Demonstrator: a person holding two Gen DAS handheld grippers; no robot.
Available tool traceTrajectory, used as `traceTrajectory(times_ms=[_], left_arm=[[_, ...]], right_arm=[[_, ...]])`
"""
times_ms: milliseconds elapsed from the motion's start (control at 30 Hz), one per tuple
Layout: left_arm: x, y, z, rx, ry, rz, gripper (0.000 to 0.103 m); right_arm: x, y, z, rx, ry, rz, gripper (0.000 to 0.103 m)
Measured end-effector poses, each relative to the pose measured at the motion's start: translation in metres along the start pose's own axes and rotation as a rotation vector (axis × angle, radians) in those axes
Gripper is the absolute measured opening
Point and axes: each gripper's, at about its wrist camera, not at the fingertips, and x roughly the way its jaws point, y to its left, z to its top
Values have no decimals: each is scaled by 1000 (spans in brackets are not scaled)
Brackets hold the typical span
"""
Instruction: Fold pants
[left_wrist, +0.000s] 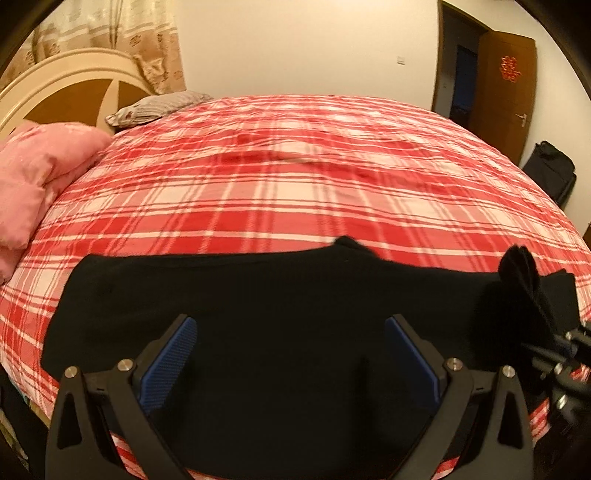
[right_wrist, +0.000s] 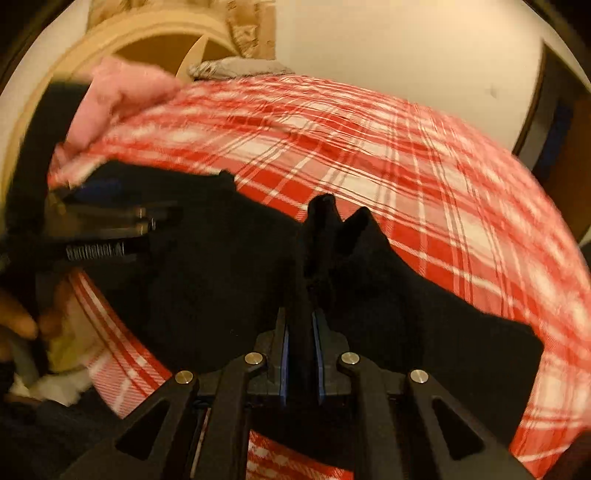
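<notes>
Looks midway: right gripper (right_wrist: 301, 332) is pinching up pants (left_wrist: 258, 295) end, left gripper (left_wrist: 288, 347) hovering wide open, empty.

Matt black cloth pants (left_wrist: 258, 295), woven plaid cotton sheet (left_wrist: 295, 177), ribbed blue fingers (left_wrist: 173, 354)

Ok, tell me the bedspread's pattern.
Red, pink and white plaid bedspread, clearest in the left wrist view.

Bed (left_wrist: 295, 177) covered in a red and white checked sheet (left_wrist: 369, 206), black pants (left_wrist: 258, 314) spread flat near its front edge, pink quilt (left_wrist: 40, 173) bunched at the left, grey pillow (left_wrist: 159, 107) by the headboard (left_wrist: 70, 85)
</notes>
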Motion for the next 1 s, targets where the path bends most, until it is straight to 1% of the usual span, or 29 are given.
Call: traceTrajectory(times_ms=[133, 267, 300, 400, 467, 500, 533, 567, 600, 667, 700, 733, 800, 933, 967, 1000], left_arm=[[6, 11, -1, -19, 9, 11, 103], [8, 11, -2, -21, 16, 10, 103], [8, 10, -2, -15, 17, 11, 103], [7, 10, -1, -6, 12, 17, 103], [5, 12, 1, -4, 7, 22, 103], [4, 13, 2, -4, 4, 30, 103], [4, 15, 2, -5, 2, 33, 103], [3, 16, 3, -8, -1, 35, 103], [2, 17, 3, -10, -2, 37, 103], [1, 18, 5, -14, -1, 38, 103], [0, 17, 6, -12, -6, 32, 103], [-1, 16, 6, -10, -11, 26, 103], [-6, 11, 9, 6, -30, 8, 103], [-19, -9, 18, 61, -82, -71, 103], [-23, -17, 21, 82, -95, -104, 103], [-25, -24, 23, 96, -100, -135, 103]], right_arm=[[7, 15, -2, -83, 2, -68, 11], [7, 24, -5, -150, -17, -119, 11], [7, 26, -6, -157, -20, -119, 11], [2, 36, -4, -179, -47, -65, 11], [3, 48, -3, -234, -59, -89, 11], [5, 51, -3, -242, -57, -77, 11], [6, 51, -3, -224, -57, -49, 11], [5, 47, -3, -187, -64, 3, 11], [1, 41, -3, -140, -76, 72, 11], [-9, 22, -2, -28, -120, 190, 11], [-17, 11, -2, 17, -152, 216, 11], [-24, -1, -3, 55, -178, 219, 11], [-37, -30, -9, 144, -215, 191, 12], [-54, -108, -36, 390, -216, 108, 12], [-59, -134, -48, 475, -214, 81, 13], [-62, -150, -58, 527, -210, 63, 15]])
